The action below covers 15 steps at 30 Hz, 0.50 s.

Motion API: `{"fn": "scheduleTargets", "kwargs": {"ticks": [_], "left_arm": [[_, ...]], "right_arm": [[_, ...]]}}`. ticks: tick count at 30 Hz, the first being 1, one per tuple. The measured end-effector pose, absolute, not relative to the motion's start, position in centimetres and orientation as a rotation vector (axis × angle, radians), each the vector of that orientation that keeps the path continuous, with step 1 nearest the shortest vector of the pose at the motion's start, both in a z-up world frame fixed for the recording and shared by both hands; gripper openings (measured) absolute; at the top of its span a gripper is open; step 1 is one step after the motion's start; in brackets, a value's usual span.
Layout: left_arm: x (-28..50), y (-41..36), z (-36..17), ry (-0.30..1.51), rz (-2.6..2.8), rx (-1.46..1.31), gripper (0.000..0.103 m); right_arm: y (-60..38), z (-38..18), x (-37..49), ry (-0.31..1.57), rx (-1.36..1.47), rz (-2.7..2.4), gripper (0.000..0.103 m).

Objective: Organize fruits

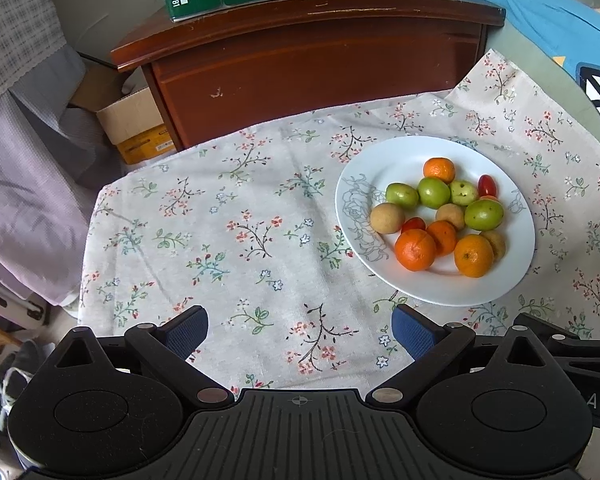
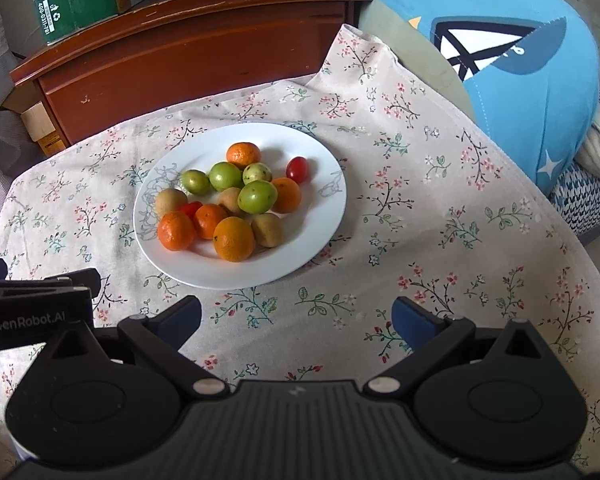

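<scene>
Your left gripper (image 1: 300,332) and right gripper (image 2: 296,320) both hover low over the near edge of the table, jaws spread wide with nothing between the blue pads. That keeps either one ready to close on a fruit, and neither blocks its own camera's view of the plate (image 2: 312,240).

All the fruit is on that plate, which sits toward the far edge of the table, nearer its right side in the left view, on the flowered cloth (image 1: 220,220). The kinds are mixed in one loose cluster: oranges (image 2: 234,239) mostly on the plate's near side, with one at the far side; green fruits (image 2: 225,176) across the middle; brown ones (image 2: 267,229) scattered among them; and red tomatoes (image 2: 297,169), one at the far right, another half hidden between an orange and a brown fruit. Many touch, so the round pieces prop each other; lifting one may let its neighbours roll.

No second dish or bin shows on the table. So this fits two readings: fruit gathered onto the plate as the tidy end state, or a mixed pile awaiting sorting by kind. The pictures do not settle which.

The wooden cabinet (image 1: 320,68) stands beyond the far edge.
</scene>
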<state>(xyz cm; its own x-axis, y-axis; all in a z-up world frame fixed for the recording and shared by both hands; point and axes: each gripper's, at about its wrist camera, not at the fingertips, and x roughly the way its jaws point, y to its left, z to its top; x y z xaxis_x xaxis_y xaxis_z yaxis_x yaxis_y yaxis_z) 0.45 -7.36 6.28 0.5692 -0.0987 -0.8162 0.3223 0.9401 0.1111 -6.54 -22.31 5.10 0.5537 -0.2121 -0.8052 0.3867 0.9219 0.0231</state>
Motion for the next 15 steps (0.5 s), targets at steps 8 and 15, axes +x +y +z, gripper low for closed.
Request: {"fn": "scheduleTargets", "kwargs": {"ticks": [8, 15], "left_arm": [[0.2, -7.1, 5.9, 0.94, -0.237, 0.282, 0.099], [-0.7, -6.2, 5.4, 0.94, -0.228, 0.291, 0.099]], "right_arm": [[-21.9, 4.5, -6.7, 0.925, 0.187, -0.343, 0.101], [-21.2, 3.8, -7.1, 0.926, 0.175, -0.312, 0.101]]}}
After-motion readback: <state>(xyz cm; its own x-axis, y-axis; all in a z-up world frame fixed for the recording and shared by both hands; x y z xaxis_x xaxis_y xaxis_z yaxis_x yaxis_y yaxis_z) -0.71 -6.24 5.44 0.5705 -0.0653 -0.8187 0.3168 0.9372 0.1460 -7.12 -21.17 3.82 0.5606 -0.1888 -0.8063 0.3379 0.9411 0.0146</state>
